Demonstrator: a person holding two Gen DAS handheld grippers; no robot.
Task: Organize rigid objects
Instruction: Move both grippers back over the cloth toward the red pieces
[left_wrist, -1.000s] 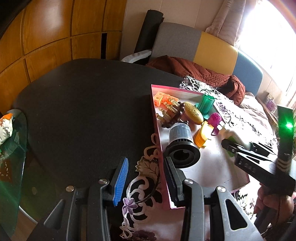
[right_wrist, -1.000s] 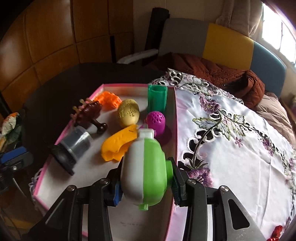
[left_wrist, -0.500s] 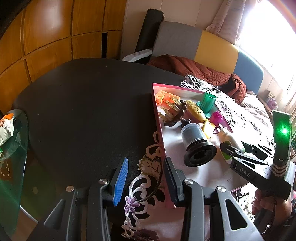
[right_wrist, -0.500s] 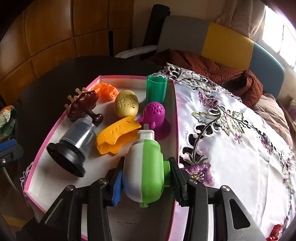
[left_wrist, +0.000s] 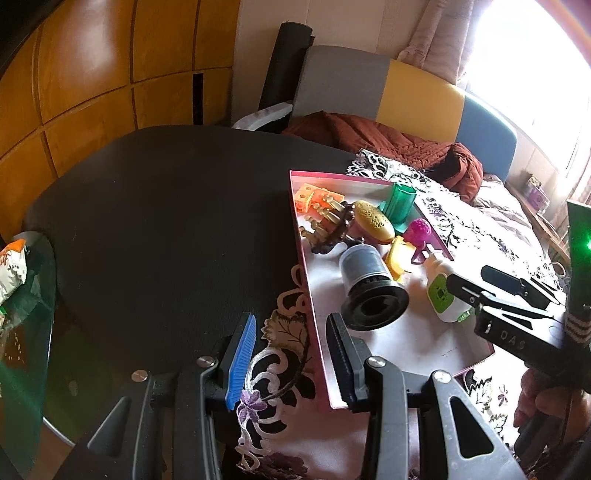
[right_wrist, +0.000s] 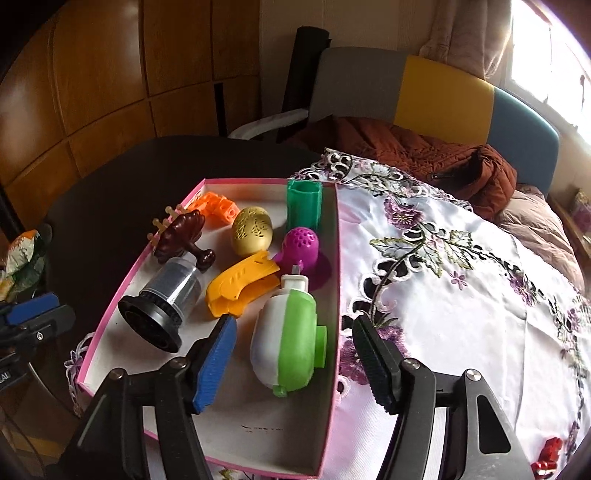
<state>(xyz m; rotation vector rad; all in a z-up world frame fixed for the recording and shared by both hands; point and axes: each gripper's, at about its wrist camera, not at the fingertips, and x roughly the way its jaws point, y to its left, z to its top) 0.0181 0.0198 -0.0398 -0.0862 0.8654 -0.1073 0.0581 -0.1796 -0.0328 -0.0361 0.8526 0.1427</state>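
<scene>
Left gripper (left_wrist: 290, 363) hangs half-open and empty above the pink tray's (right_wrist: 110, 314) near rim. Ahead of it, seven toys lie in the tray. The green-and-white toy (right_wrist: 288, 336) rests by the right wall, between the right gripper's (right_wrist: 291, 363) just-opened jaws, pads clear of it. A small red piece (right_wrist: 548, 452) remains on the embroidered cloth (right_wrist: 461, 295).

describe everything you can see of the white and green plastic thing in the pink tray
The white and green toy is a rounded, smooth plastic body, half white, half lime green, with a square white spout at its far end and a green stub on its side. It lies on its side on the pink tray floor, close to the right wall. The right tongs have just been opening and flank it without touching.
</scene>
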